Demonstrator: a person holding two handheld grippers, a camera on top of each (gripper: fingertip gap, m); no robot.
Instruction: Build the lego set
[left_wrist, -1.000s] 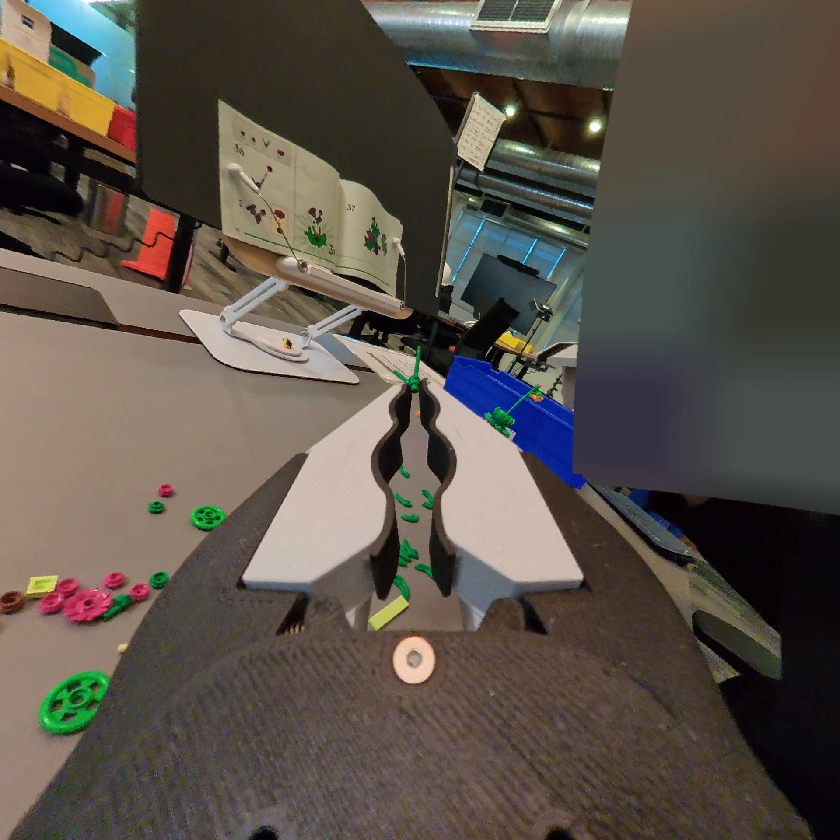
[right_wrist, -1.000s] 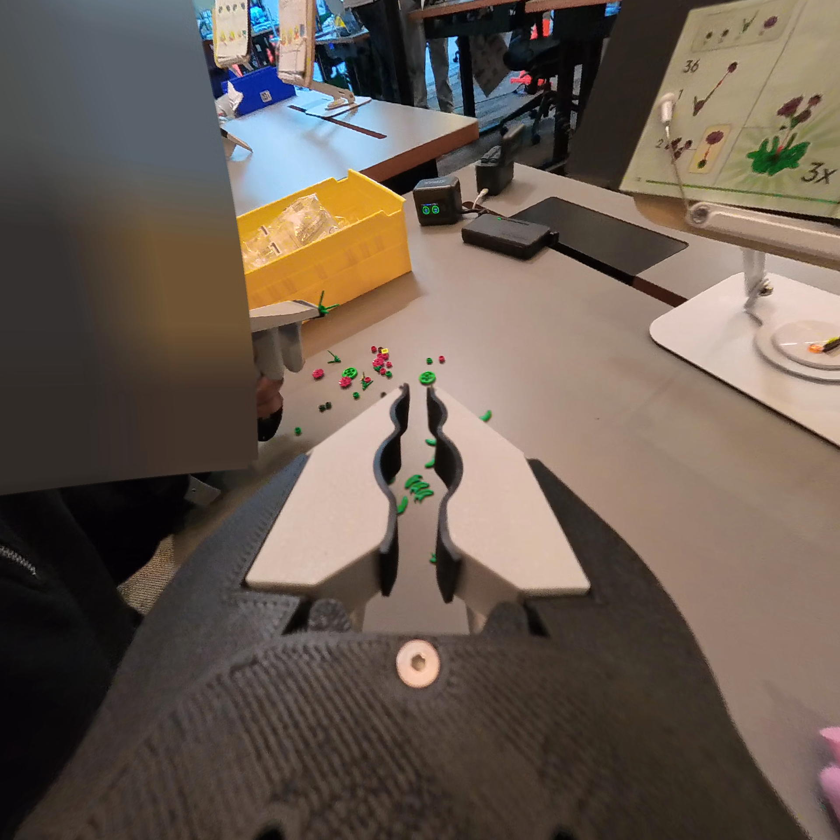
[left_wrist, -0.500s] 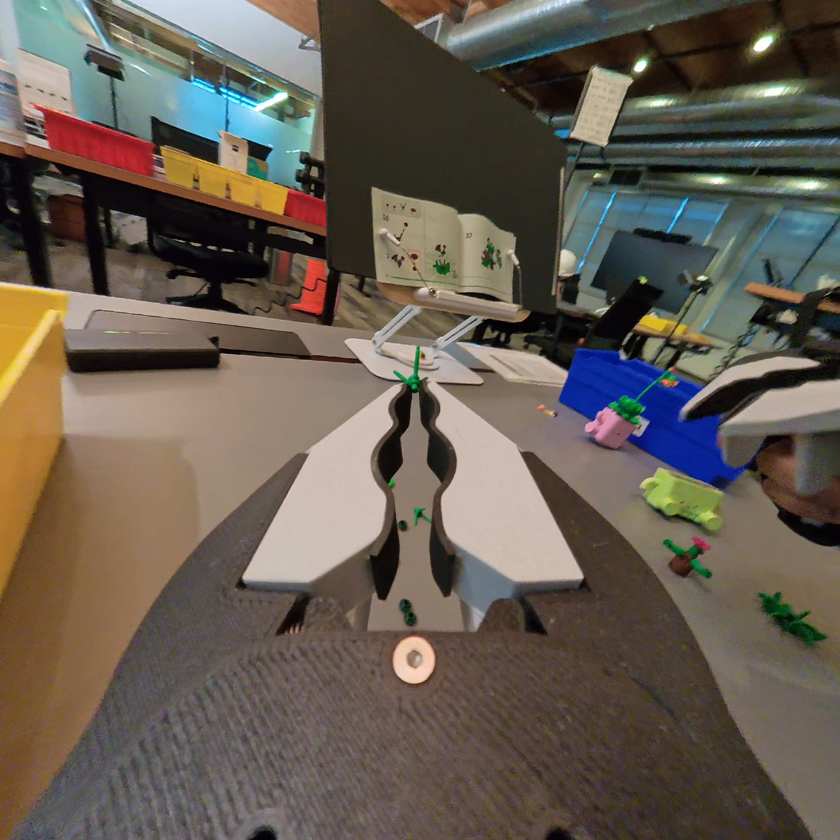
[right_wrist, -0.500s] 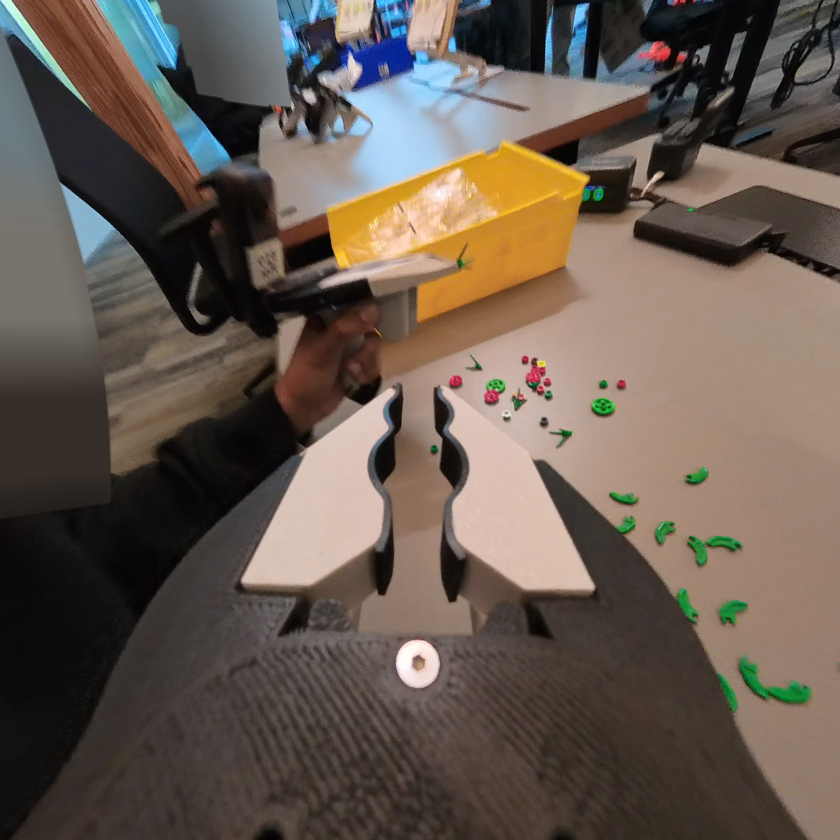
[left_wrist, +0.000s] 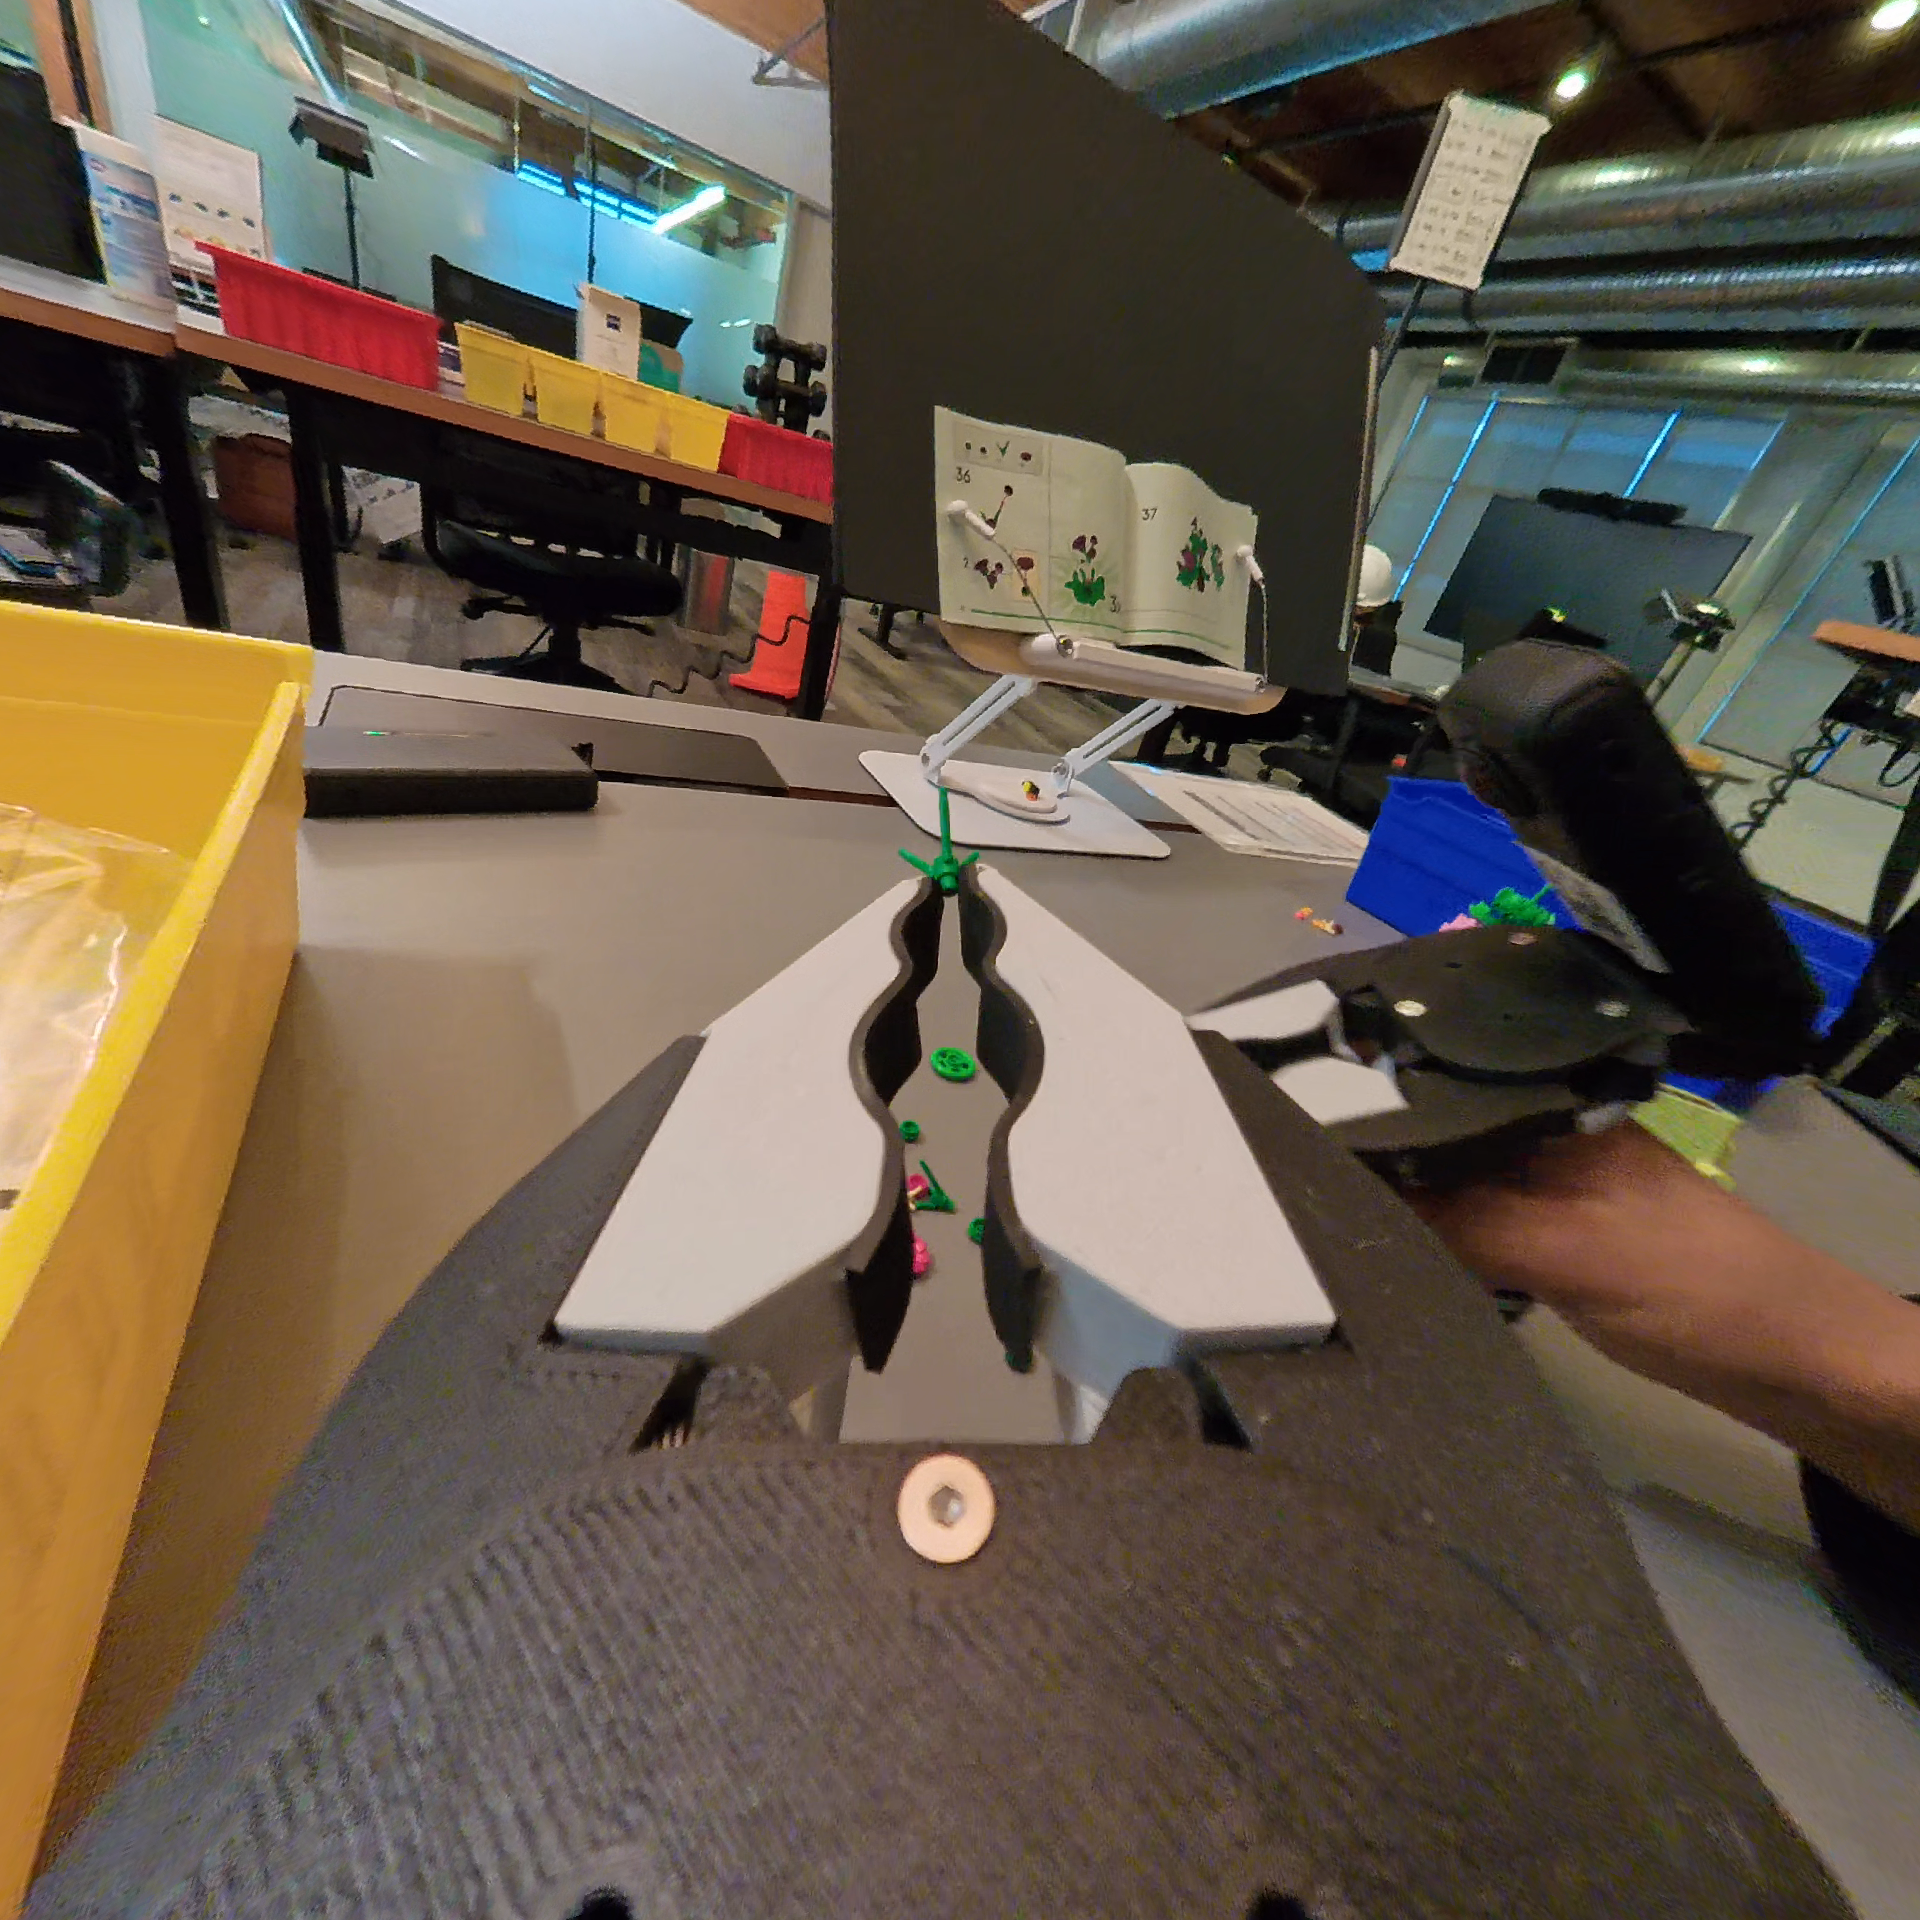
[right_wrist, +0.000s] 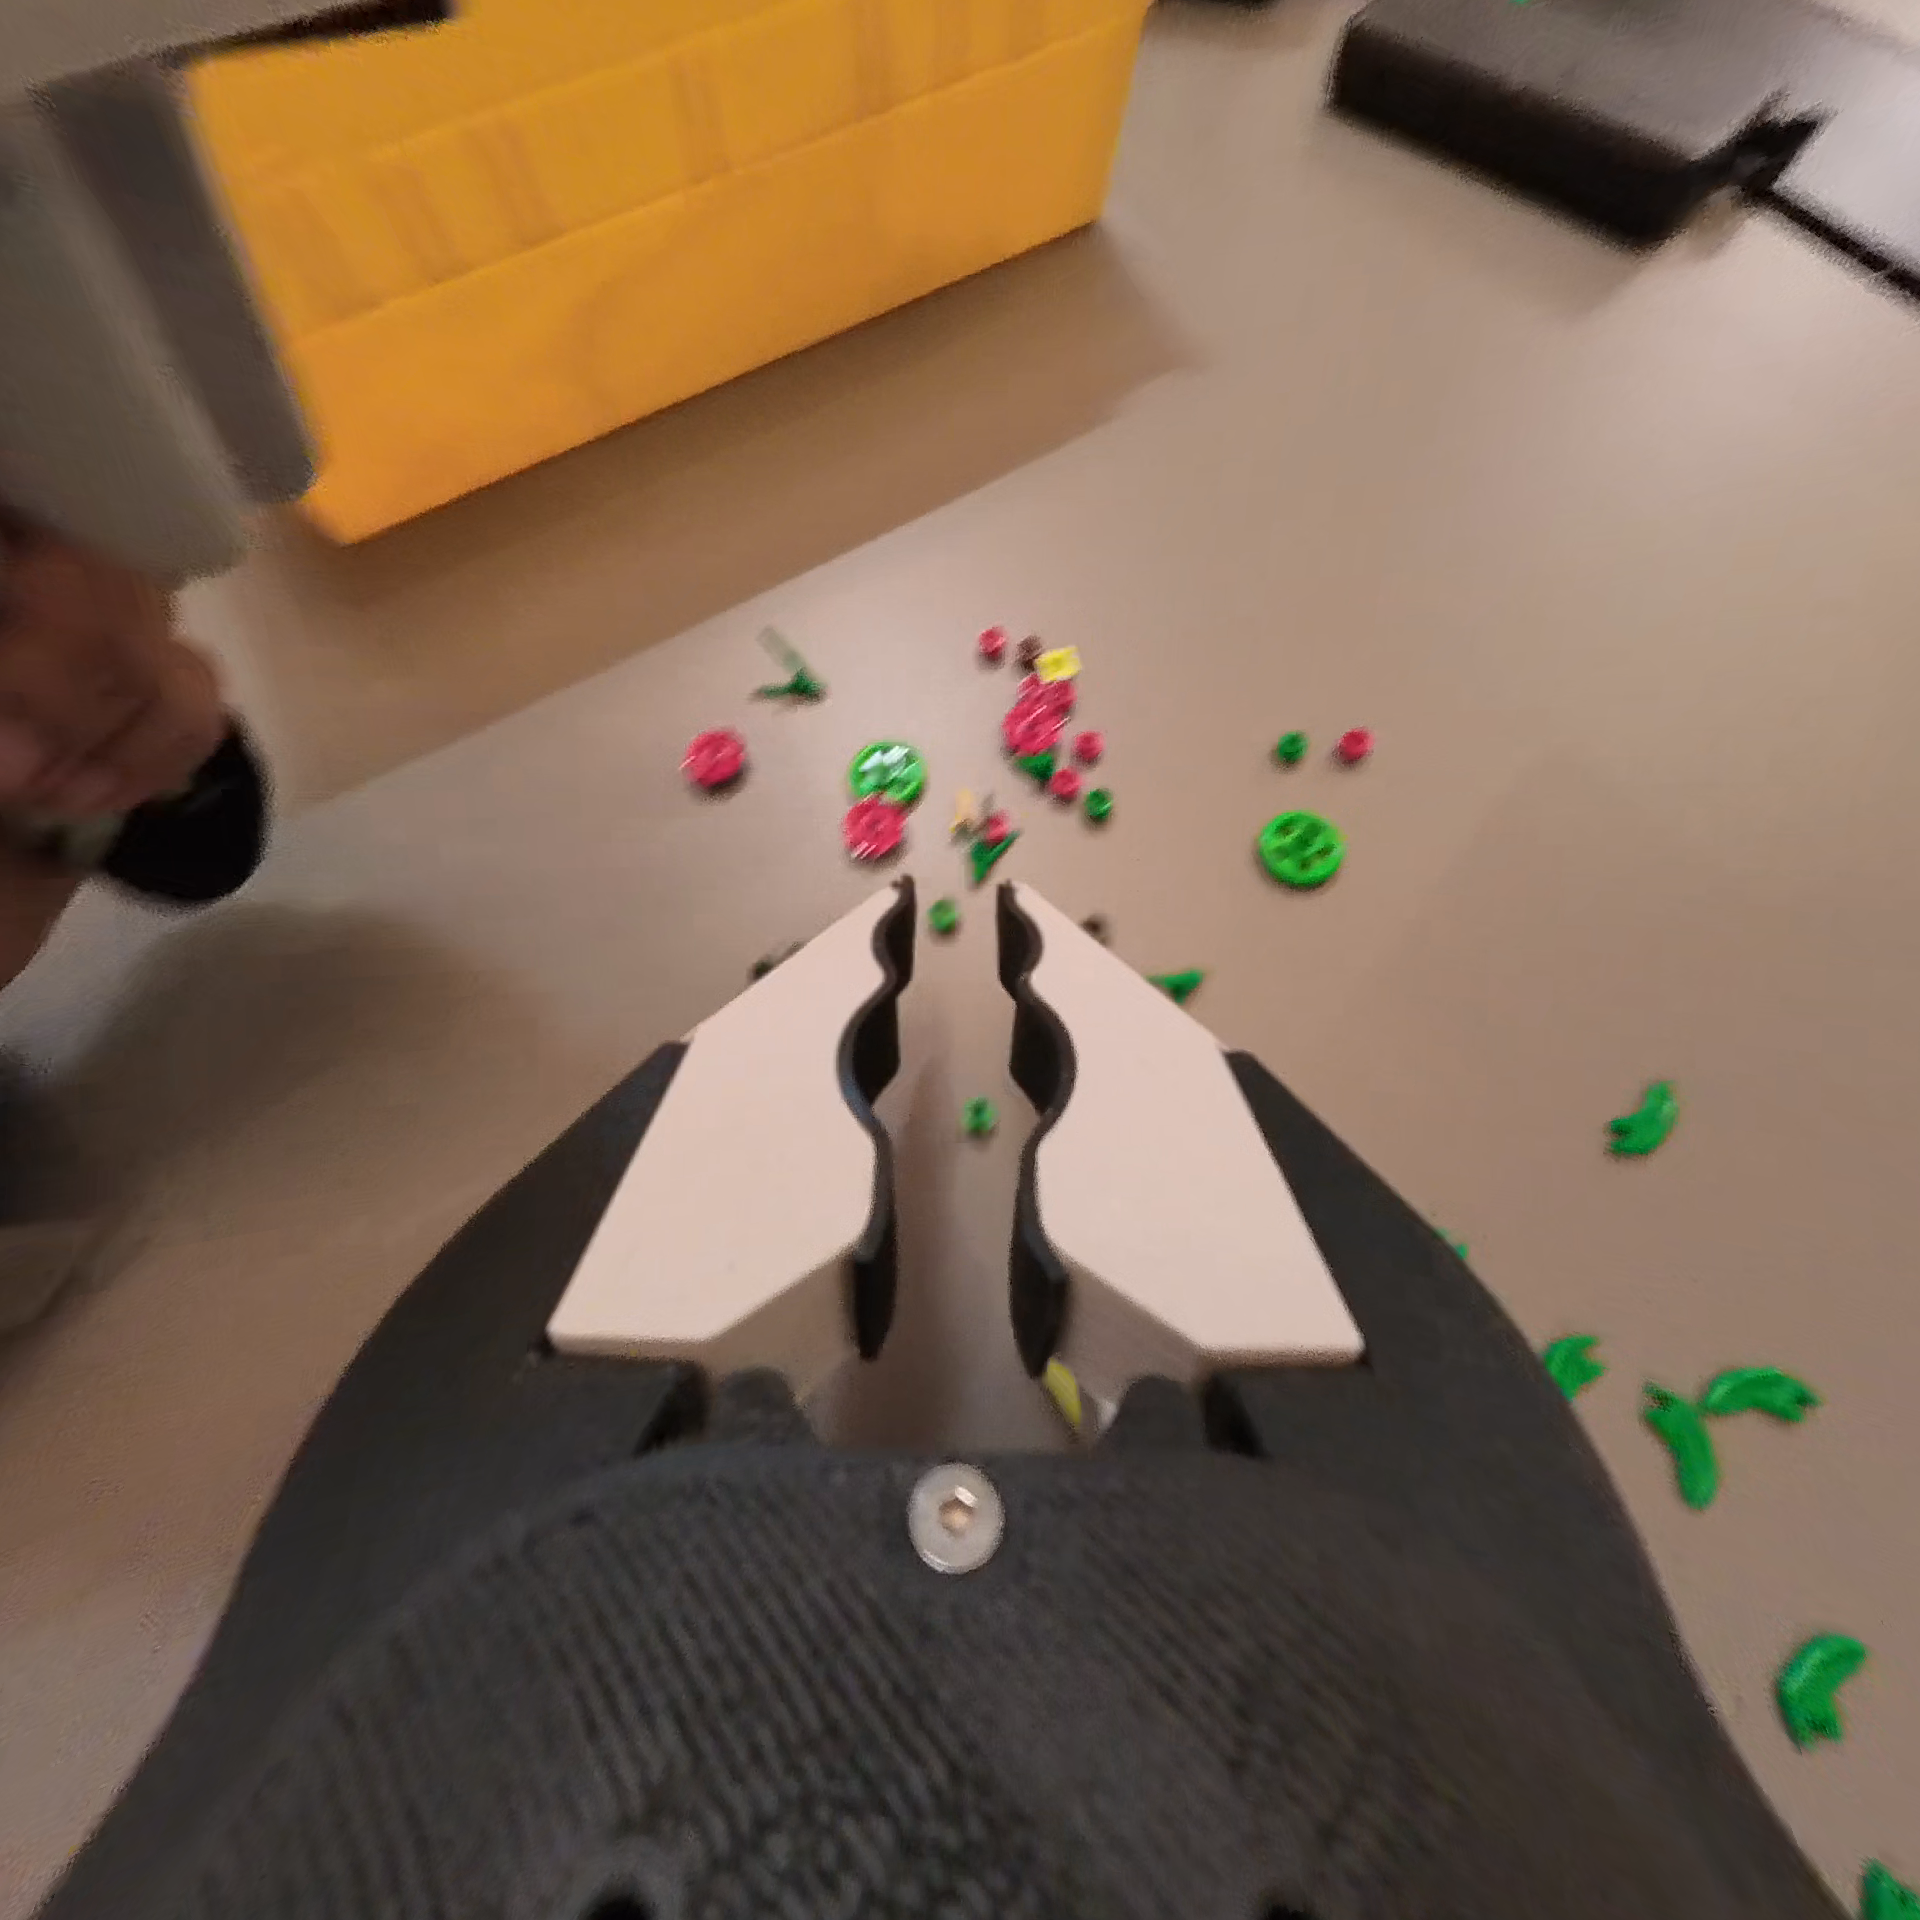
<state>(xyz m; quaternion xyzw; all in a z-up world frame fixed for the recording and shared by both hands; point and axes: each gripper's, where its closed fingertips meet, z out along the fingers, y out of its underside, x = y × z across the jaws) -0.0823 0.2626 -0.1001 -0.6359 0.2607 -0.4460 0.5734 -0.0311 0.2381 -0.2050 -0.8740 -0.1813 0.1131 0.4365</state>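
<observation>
Grey tabletop (right_wrist: 1455, 520) now fills my right view: my right gripper (right_wrist: 954, 899), jaws narrowly parted and empty, has dropped toward the loose pieces (right_wrist: 1039, 717), while my left gripper (left_wrist: 943, 883) keeps pinching the green stem (left_wrist: 943, 847).

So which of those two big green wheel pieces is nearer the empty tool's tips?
The green wheel among the pink pieces, just ahead of the right tool. The other green wheel lies alone, off to the right.

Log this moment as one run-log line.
left gripper: shut on green stem piece | right gripper: open, empty, above loose pieces | table
</observation>
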